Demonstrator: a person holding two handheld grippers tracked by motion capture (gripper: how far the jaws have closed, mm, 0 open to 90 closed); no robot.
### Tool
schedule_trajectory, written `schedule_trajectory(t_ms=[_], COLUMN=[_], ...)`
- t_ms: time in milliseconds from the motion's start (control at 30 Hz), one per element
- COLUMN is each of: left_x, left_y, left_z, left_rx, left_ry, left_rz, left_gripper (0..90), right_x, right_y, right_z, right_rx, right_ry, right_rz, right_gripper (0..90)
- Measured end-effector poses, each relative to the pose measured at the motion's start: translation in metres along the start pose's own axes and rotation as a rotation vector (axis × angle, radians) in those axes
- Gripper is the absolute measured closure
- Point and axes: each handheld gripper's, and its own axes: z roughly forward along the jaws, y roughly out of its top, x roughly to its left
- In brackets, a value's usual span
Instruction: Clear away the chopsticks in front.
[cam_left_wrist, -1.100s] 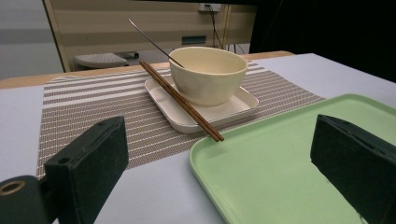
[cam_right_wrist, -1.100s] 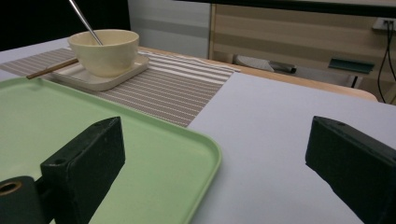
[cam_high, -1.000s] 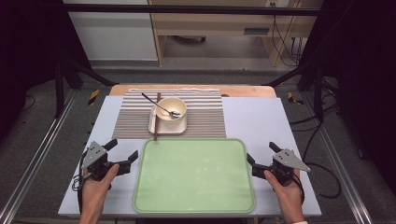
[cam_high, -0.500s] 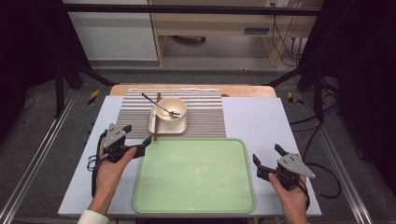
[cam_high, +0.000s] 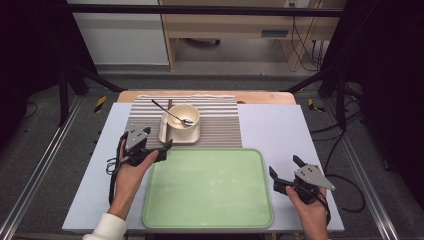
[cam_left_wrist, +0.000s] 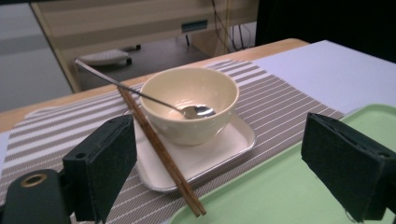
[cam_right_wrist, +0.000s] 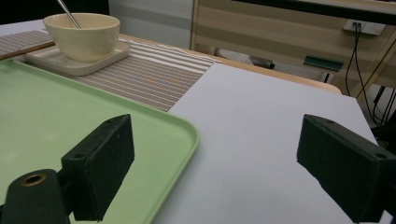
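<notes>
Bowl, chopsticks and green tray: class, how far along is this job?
Nothing is moved: the green tray is bare. The open left gripper reaches toward the chopsticks beside the bowl on its plate. The right gripper waits open. Gripping and loading remain.

My tabletop (cam_high: 270, 127) is pale lavender-grey with a wooden far edge. On it lie a striped mat (cam_high: 220, 125) at the back and, touching the mat's near edge, a green tray (cam_high: 207, 187).

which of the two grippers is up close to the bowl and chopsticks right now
The left gripper. It sits open by the small plate holding the chopsticks and bowl; the right gripper waits beside the green tray.
</notes>
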Motion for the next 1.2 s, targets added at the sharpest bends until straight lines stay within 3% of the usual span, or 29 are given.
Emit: schedule_trajectory(t_ms=[267, 333, 433, 567, 667, 967, 1200], left_x=[0.018, 0.023, 0.029, 0.036, 0.043, 0.05, 0.043], left_y=[-0.003, -0.005, -0.006, -0.006, -0.008, -0.008, -0.011], left_z=[0.013, 0.019, 0.034, 0.046, 0.057, 0.075, 0.085], left_rx=[0.072, 0.102, 0.178, 0.214, 0.228, 0.267, 0.292], left_ry=[0.031, 0.026, 0.067, 0.094, 0.086, 0.077, 0.079], left_rz=[-0.072, -0.088, -0.117, -0.156, -0.197, -0.224, -0.229], left_gripper=[24.4, 28.9, 40.1, 49.2, 54.0, 61.2, 67.7], right_x=[-0.001, -0.001, -0.002, -0.005, -0.007, -0.008, -0.009], right_y=[0.0, 0.0, 0.0, 0.001, -0.001, 0.0, -0.001], right_z=[0.001, 0.001, 0.002, 0.001, 0.001, 0.0, -0.001], right_rx=[0.004, 0.007, 0.01, 0.008, 0.017, 0.017, 0.028], right_ry=[-0.008, -0.009, -0.011, -0.028, -0.032, -0.032, -0.029], right_rz=[0.0, -0.002, -0.014, -0.017, -0.01, -0.015, -0.007], right_gripper=[10.3, 10.3, 10.2, 10.3, 10.5, 11.7, 13.8])
